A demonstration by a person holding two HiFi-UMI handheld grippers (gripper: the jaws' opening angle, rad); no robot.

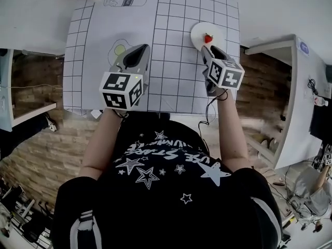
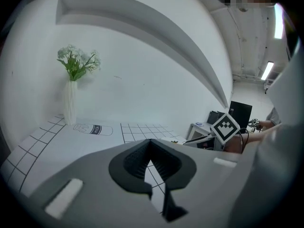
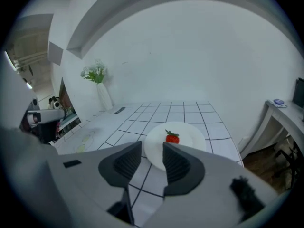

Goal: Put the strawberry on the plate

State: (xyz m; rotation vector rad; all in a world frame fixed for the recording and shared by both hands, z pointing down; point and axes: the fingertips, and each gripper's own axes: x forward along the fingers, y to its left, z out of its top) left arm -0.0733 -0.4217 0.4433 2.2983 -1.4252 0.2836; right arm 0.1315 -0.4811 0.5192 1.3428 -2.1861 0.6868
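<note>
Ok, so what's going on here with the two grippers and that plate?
A person holds a gripper in each hand over a gridded mat. The strawberry already sits on the white plate. The right gripper hangs just short of the plate, jaws apart and empty. The left gripper is off to the side over the mat, jaws together, holding nothing.

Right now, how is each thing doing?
Small red strawberry: lying on the plate, free of both claws.
Round white plate: flat on the gridded mat, holding the strawberry.
Left claw: shut, empty.
Right claw: open, empty.
White vase of flowers: upright.
</note>
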